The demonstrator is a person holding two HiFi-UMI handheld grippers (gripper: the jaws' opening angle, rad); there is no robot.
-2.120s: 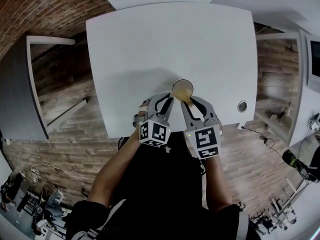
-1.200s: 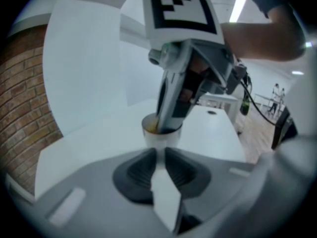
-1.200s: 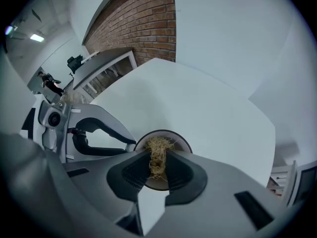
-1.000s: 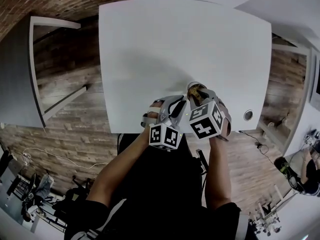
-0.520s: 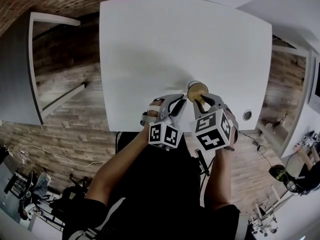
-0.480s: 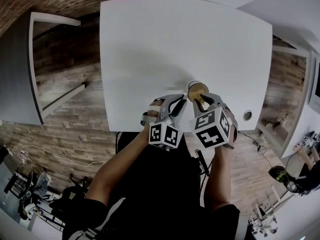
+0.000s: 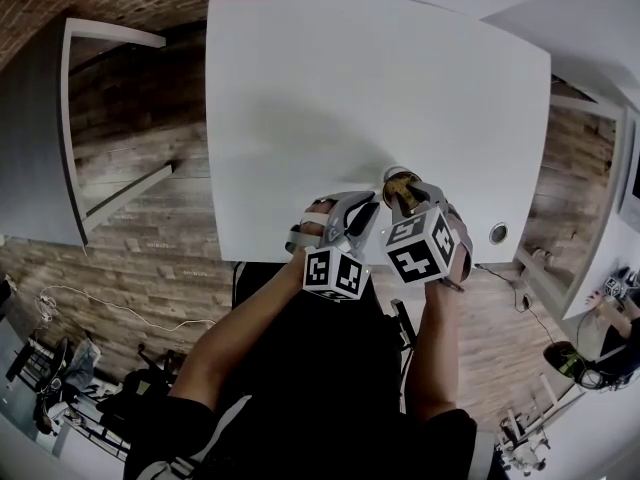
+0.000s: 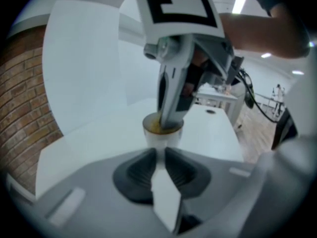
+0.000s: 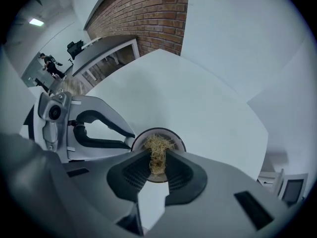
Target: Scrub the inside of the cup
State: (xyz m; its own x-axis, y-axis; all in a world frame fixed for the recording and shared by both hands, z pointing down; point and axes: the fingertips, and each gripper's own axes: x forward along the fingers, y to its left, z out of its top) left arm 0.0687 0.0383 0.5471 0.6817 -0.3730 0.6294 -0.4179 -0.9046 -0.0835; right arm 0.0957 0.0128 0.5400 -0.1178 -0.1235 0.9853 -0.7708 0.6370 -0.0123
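A small pale cup [image 7: 397, 176] with a brownish inside stands on the white table [image 7: 370, 78] near its front edge. My left gripper [image 7: 371, 211] reaches it from the left, and its tips pinch the cup's [image 8: 162, 134] near wall. My right gripper [image 7: 402, 196] comes down over the cup's mouth, shut on a straw-coloured fibrous scrubber [image 9: 157, 151]. The scrubber sits inside the cup's rim [image 9: 177, 135]. In the left gripper view the right gripper's fingers [image 8: 171, 95] dip into the cup. The cup's bottom is hidden.
The table's front edge [image 7: 300, 260] lies just under both grippers, with wooden floor [image 7: 140, 258] below it. A round grommet hole [image 7: 498, 233] sits at the table's front right corner. A grey counter [image 7: 30, 148] stands to the left.
The right gripper has pushed forward and down over the cup, so its fingers and marker cube cover more of the cup's mouth. The left gripper and the cup have stayed put.
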